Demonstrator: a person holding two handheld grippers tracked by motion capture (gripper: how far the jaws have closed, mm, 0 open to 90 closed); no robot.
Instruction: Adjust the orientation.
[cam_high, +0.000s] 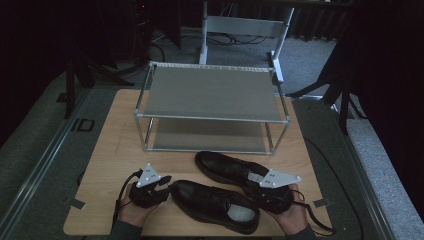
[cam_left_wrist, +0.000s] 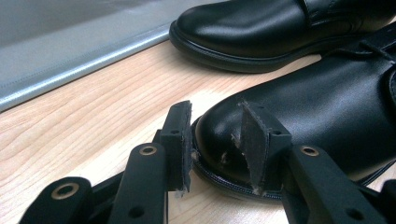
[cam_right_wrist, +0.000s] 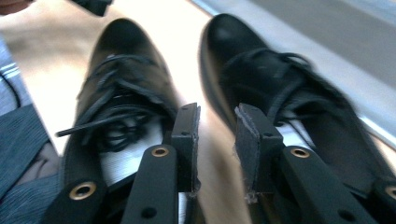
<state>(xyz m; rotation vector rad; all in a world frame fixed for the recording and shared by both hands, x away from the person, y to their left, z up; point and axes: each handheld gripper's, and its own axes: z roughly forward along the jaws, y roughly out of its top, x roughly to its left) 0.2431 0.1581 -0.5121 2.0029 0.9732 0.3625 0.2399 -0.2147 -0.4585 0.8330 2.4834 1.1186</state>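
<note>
Where the high view looks down, two black leather shoes, the near shoe (cam_high: 215, 201) and the far shoe (cam_high: 235, 170), lie on the wooden table (cam_high: 110, 165) before a metal rack (cam_high: 210, 107); the room is dark. The left gripper (cam_high: 162, 187) and right gripper (cam_high: 270, 192) are held low. In the left gripper view, its jaws stand narrowly apart at the near shoe's toe (cam_left_wrist: 280, 116). In the right gripper view, the jaws are narrowly apart above the gap between both shoes.

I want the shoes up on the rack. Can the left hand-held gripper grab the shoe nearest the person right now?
Probably yes. The left hand-held gripper is open, with the toe of the near shoe right at its jaws, and nothing stands between them. The wooden table around the toe is bare.
</note>
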